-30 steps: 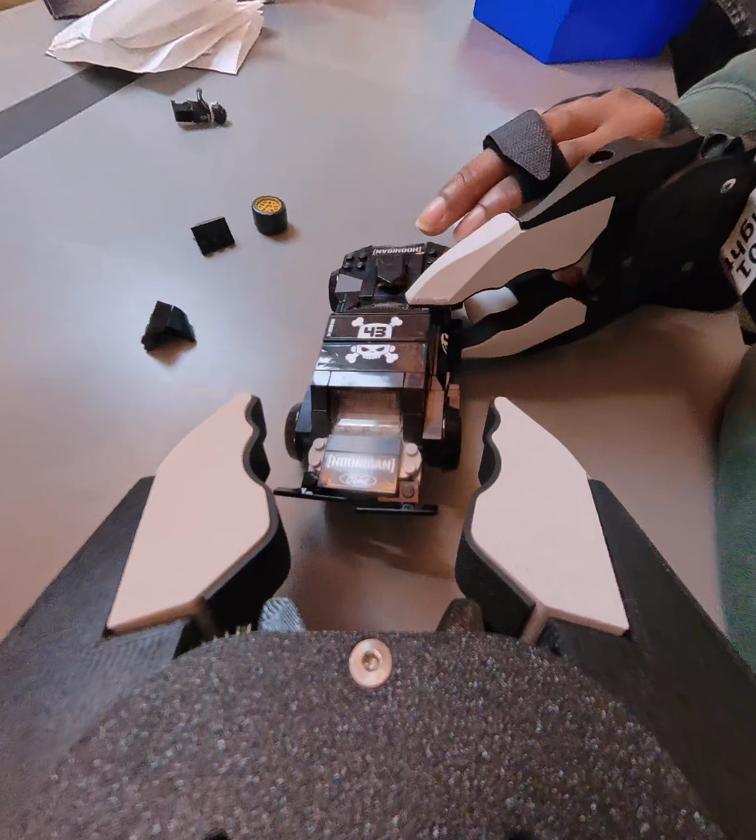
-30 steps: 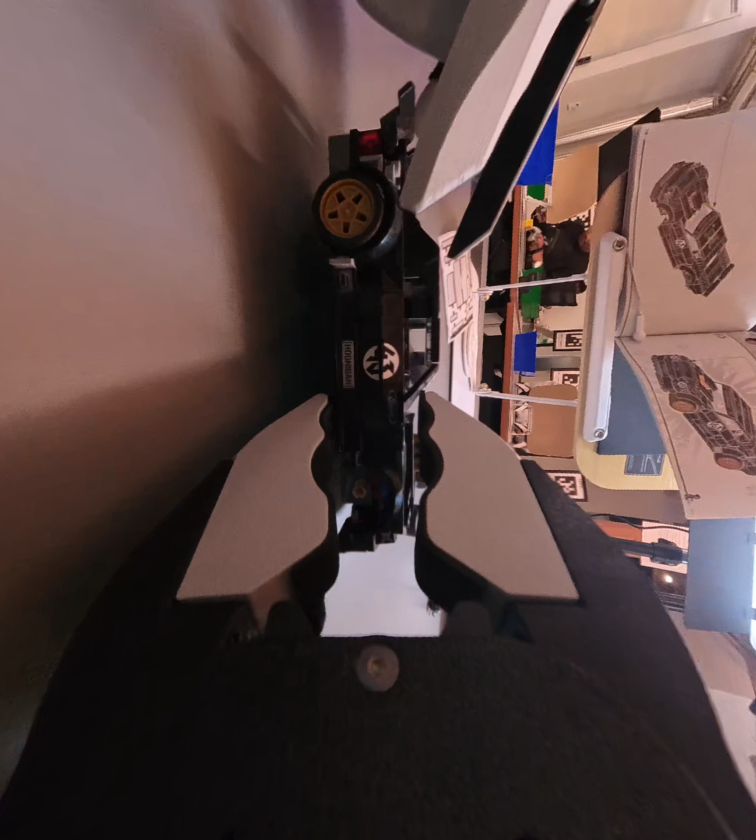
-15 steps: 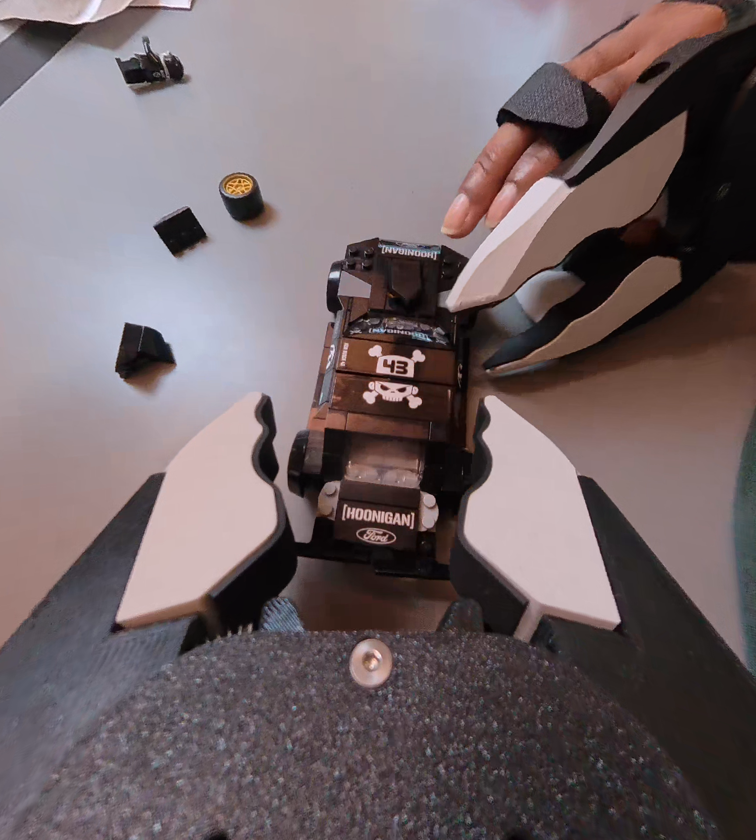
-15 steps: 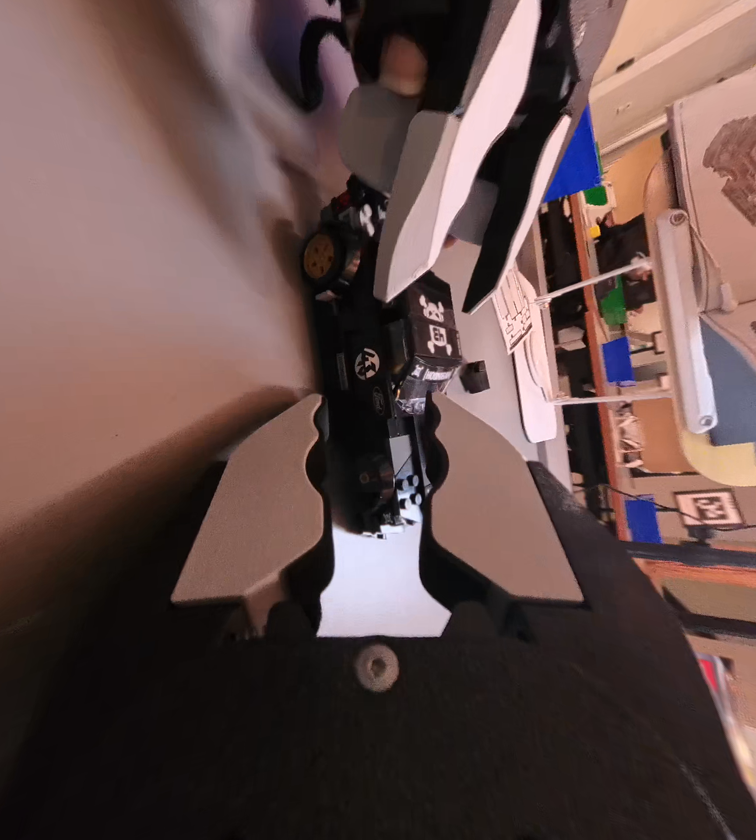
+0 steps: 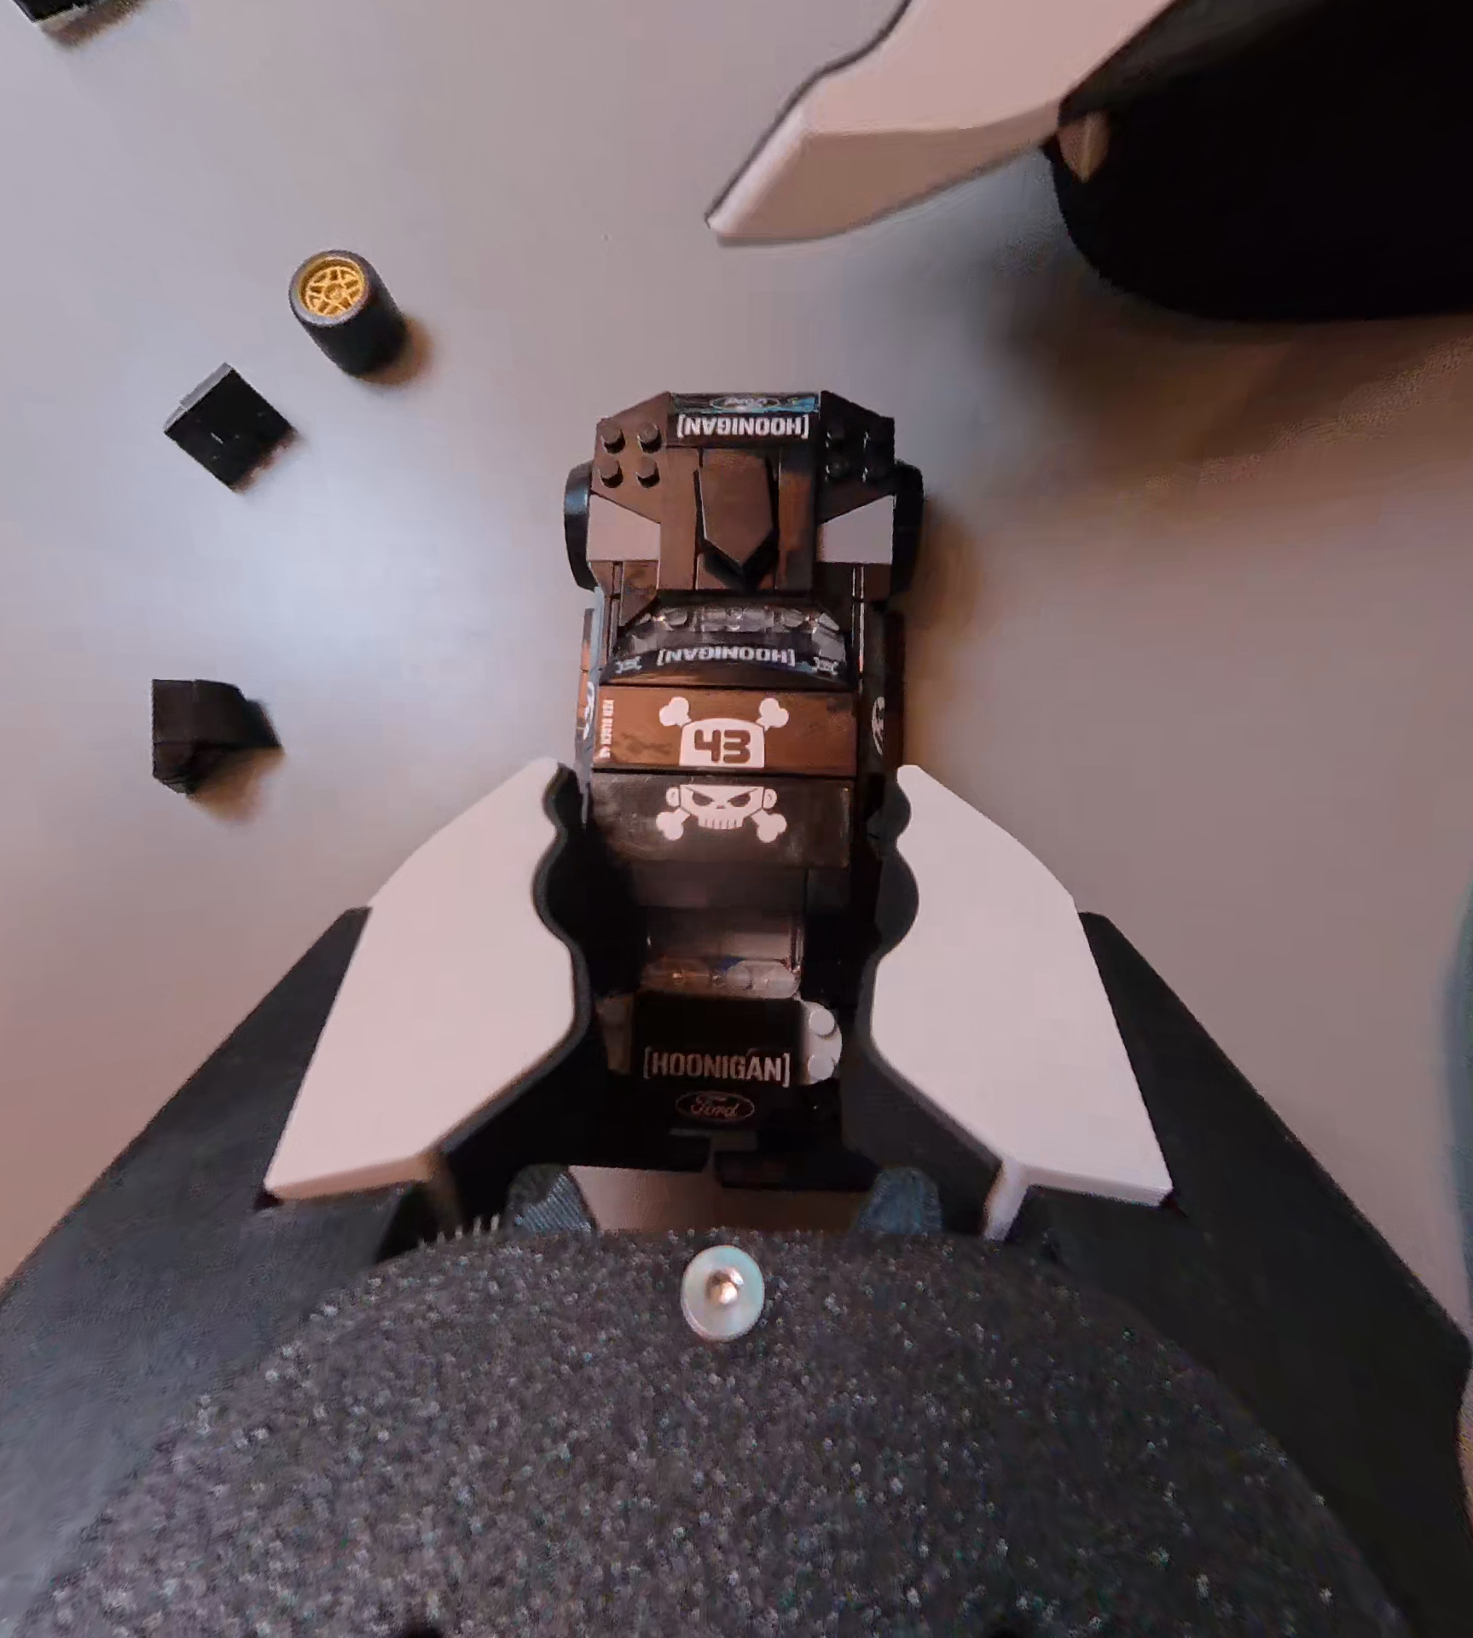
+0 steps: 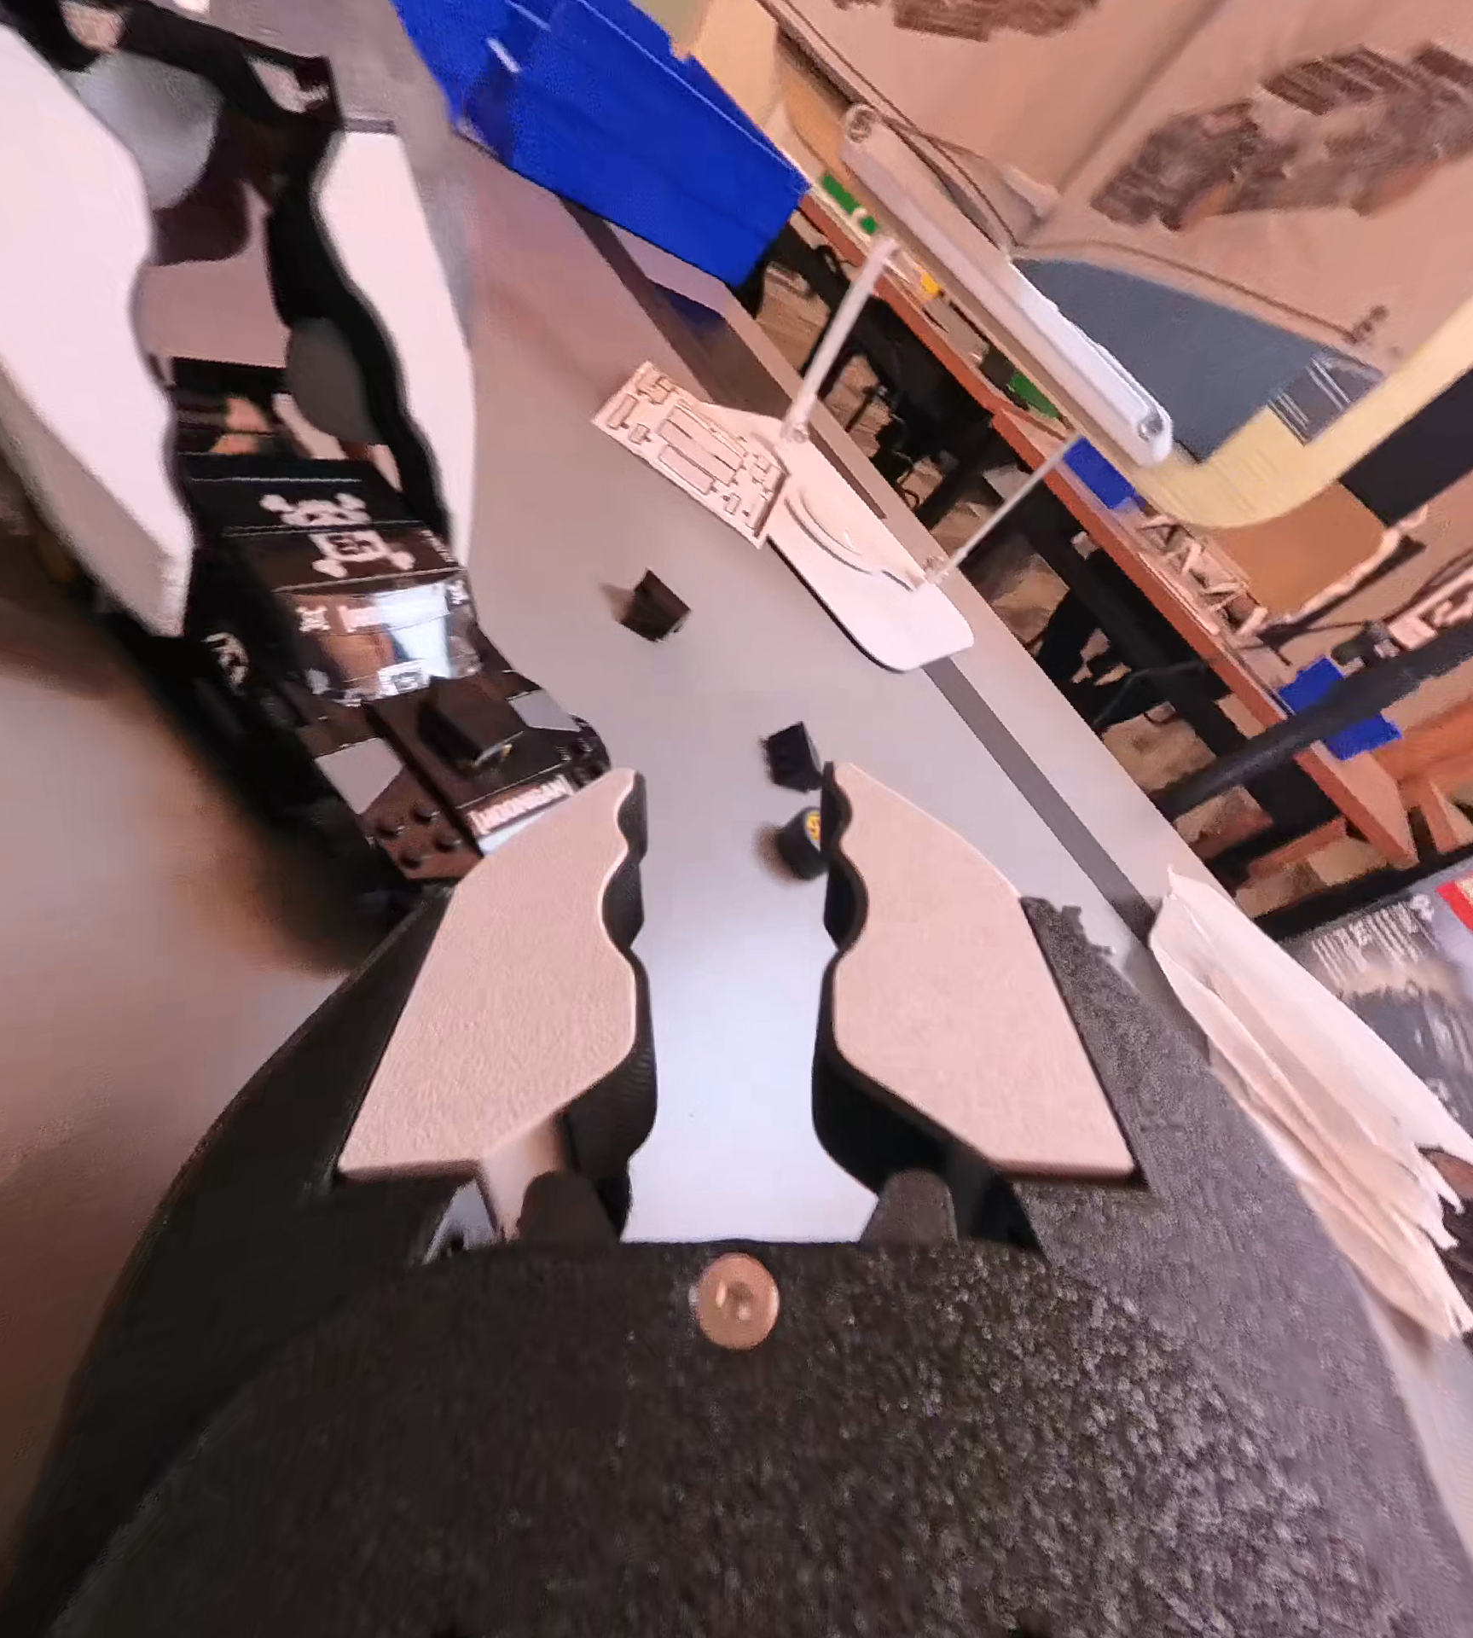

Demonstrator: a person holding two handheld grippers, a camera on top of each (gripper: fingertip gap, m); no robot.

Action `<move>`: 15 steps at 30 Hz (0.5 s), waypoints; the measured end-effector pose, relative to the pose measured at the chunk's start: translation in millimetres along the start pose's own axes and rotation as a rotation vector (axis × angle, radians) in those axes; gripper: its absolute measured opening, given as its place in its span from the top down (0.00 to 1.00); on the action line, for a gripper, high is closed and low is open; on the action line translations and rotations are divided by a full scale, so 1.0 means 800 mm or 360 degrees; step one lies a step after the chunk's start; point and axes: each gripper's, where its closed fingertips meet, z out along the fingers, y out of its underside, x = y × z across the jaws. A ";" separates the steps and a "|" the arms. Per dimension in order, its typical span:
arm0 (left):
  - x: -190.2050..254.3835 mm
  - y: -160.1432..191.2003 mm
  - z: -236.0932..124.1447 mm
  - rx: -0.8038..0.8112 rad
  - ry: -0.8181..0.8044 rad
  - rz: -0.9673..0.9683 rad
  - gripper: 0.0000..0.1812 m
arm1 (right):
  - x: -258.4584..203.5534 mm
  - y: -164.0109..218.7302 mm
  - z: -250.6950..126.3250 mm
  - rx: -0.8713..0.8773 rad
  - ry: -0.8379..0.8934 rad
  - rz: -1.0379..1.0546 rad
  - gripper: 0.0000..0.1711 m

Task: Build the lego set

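1. The left hand-held gripper [image 5: 728,873] clamped the black lego car [image 5: 732,771] by its rear sides on the grey desk [image 5: 360,576], apparently steadying it for building.
2. The right hand-held gripper [image 6: 732,851] hung parted and empty, facing the loose wheel [image 6: 799,840], probably the next piece.

The lego car [image 5: 719,709] is glossy black plastic, its printed roof tiles catching light. At ten o'clock from it lies a loose wheel [image 5: 345,312], matt rubber-like tyre around a shiny gold hub, with two glossy black bricks [image 5: 227,425] nearby. The table [image 5: 360,620] is smooth, satin grey. The left gripper [image 5: 724,851] has matt pale finger plates on rough, grainy black plastic (a bright metal screw sits in the body). At three o'clock in the right wrist view, crumpled white paper [image 6: 1300,1090] lies beside a glossy cardboard box [image 6: 1441,966].
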 end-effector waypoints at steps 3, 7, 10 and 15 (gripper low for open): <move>0.000 -0.003 0.003 -0.0026 -0.0024 0.0017 0.65 | 0.011 0.008 0.002 -0.0022 0.0028 0.0086 0.79; 0.001 -0.004 0.003 -0.0052 -0.0053 0.0031 0.65 | 0.018 0.026 0.006 -0.0117 -0.0003 0.0249 0.79; 0.000 -0.001 0.001 -0.0054 -0.0049 0.0007 0.65 | 0.020 0.043 0.015 -0.0249 -0.0128 0.0331 0.79; -0.003 0.006 -0.006 -0.0040 -0.0055 -0.0082 0.65 | 0.033 0.075 0.058 -0.0508 -0.0477 0.0368 0.79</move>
